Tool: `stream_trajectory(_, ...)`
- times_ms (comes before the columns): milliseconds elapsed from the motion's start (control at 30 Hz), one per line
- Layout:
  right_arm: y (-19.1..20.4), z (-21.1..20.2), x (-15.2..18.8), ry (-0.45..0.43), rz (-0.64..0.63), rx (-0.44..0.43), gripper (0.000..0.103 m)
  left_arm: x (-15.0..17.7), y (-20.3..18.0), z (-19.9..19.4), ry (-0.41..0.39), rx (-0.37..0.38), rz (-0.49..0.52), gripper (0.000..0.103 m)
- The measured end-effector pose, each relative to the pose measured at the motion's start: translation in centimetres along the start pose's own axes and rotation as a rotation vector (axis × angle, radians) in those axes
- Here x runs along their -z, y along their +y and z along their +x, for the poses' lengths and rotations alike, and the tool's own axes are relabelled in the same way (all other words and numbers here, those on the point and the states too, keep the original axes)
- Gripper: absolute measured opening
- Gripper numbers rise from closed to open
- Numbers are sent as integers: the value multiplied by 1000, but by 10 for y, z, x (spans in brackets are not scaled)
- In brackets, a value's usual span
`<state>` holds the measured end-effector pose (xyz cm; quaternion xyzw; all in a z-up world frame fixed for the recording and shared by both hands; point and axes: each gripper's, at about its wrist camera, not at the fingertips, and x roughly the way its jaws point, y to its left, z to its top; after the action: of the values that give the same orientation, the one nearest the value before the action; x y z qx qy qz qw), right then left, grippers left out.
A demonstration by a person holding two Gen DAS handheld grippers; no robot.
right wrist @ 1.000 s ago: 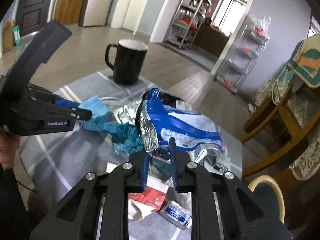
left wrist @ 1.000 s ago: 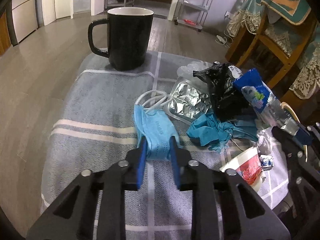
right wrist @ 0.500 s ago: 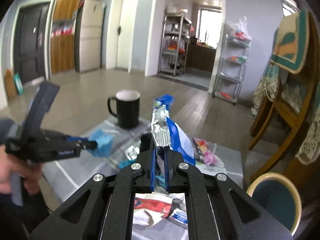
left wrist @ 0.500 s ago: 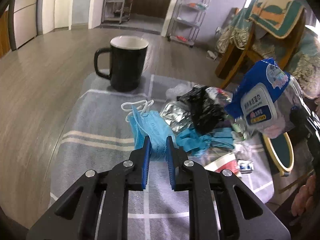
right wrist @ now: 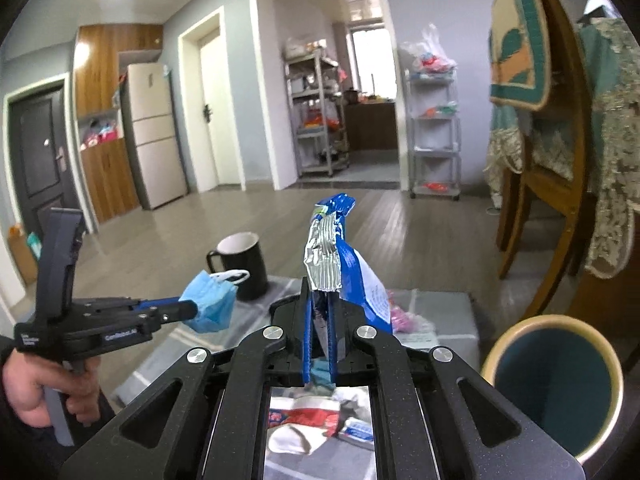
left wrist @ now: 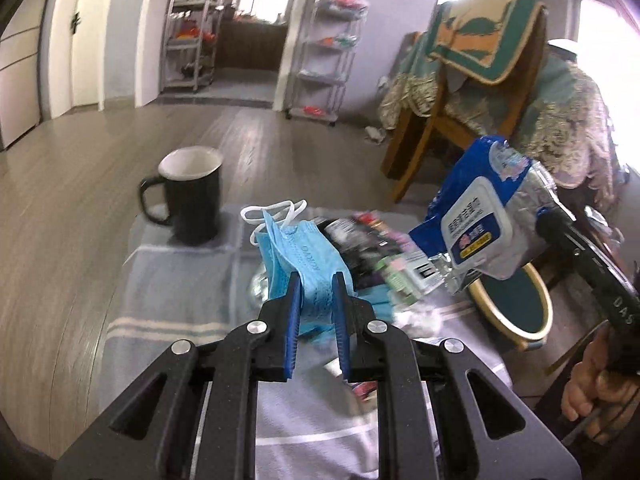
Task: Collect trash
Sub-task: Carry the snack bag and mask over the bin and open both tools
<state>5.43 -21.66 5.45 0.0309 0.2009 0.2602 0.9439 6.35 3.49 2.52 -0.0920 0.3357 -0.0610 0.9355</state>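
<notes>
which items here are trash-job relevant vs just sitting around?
Job: blue face mask in left gripper; blue wipes pack in right gripper; wrapper pile on table; bin.
Bystanders: black mug, wooden chair, shelving racks.

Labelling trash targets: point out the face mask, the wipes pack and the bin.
face mask (left wrist: 304,256), left wrist view, on its blue pleated front above the tool.
wipes pack (left wrist: 476,228), left wrist view, on its white flip lid.
bin (right wrist: 520,330), right wrist view, on its cream rim.
</notes>
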Motion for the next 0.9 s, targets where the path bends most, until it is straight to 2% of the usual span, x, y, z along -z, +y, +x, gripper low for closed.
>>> stream_trajectory(200, -25, -22, -4, -44, 72, 102, 7, -22, -42, 7, -11, 90, 58, 15)
stream_trajectory(433, -73, -37, -2, -55, 192, 260, 7, -39, -121, 37, 18, 226, 170, 15)
stream_trajectory(567, -113, -46, 10, -43, 299, 349, 7, -43, -171, 70, 62, 301, 222, 15)
stream_trajectory(700, -155, -55, 33, -20, 450, 398, 7, -39, -217, 109, 117, 373, 255, 15)
stream_trajectory(900, -200, -55, 65, 28, 636, 429, 7, -22, -252, 157, 213, 420, 260, 15)
